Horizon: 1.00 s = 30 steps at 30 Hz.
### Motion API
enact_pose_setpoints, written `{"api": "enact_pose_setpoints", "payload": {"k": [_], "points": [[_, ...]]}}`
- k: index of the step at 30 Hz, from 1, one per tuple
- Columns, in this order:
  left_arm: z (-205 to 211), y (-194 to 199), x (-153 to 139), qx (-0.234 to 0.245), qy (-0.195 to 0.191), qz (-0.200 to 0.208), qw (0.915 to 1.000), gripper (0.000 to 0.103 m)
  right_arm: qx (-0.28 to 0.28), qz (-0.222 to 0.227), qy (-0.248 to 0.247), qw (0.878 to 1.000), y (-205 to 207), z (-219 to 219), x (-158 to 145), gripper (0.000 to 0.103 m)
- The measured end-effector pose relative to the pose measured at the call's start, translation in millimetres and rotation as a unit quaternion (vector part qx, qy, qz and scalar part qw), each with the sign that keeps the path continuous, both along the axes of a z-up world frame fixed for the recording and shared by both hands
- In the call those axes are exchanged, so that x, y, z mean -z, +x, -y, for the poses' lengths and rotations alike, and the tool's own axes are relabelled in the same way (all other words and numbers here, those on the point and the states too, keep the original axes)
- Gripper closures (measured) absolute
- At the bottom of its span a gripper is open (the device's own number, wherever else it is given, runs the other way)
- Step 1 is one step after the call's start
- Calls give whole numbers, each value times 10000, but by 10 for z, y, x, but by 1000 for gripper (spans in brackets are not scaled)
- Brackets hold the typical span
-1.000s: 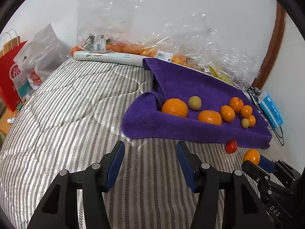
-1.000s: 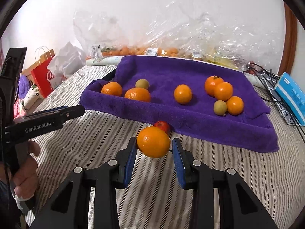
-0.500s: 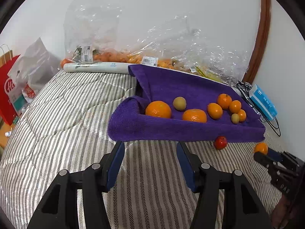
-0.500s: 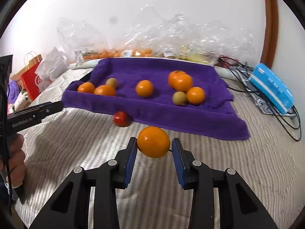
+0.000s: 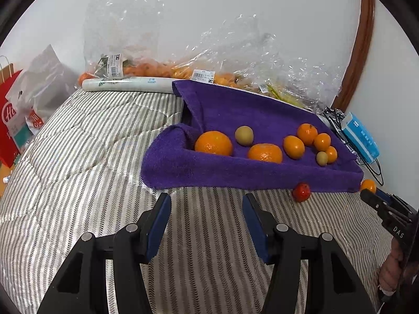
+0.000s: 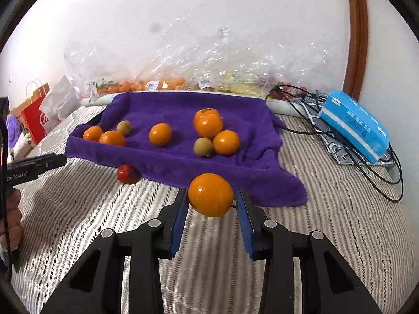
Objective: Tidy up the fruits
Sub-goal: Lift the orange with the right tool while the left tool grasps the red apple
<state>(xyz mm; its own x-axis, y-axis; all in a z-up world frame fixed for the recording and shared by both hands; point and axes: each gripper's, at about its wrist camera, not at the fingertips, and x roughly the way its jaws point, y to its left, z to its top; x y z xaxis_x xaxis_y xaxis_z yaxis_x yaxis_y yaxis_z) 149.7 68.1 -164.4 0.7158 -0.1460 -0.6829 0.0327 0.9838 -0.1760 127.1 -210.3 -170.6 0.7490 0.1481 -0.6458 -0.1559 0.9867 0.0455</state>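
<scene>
A purple towel lies on the striped bed with several oranges and two small green fruits on it. A small red fruit sits on the bed against the towel's front edge. My right gripper is shut on an orange and holds it above the bed, just in front of the towel's near right corner. In the left wrist view that orange shows at the far right. My left gripper hangs open and empty over the bed before the towel's left part.
Clear plastic bags with more fruit line the wall behind the towel, beside a white roll. A blue tissue pack and black cables lie to the right. A red paper bag stands at the left.
My right gripper has carried the orange rightward along the towel's front edge; the red fruit now lies to its left. The left gripper has hardly moved.
</scene>
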Motion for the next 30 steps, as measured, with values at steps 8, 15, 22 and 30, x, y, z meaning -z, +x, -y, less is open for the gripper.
{"api": "enact_pose_setpoints", "payload": {"k": [8,15,22,30], "points": [[578,52,63,601,84,-263,9978,49,87,45,324,9994,-1,241,-17,66],[981,247,98,793,87,-420,9959,49,209,-46,404,9990,20,370,6,66],[1222,375,137,860,298,-479,9947,51,211,28,244,9995,-7,344,-7,66],[1284,435,169,840,361,-526,9944,70,251,-86,193,9995,31,351,23,66]]}}
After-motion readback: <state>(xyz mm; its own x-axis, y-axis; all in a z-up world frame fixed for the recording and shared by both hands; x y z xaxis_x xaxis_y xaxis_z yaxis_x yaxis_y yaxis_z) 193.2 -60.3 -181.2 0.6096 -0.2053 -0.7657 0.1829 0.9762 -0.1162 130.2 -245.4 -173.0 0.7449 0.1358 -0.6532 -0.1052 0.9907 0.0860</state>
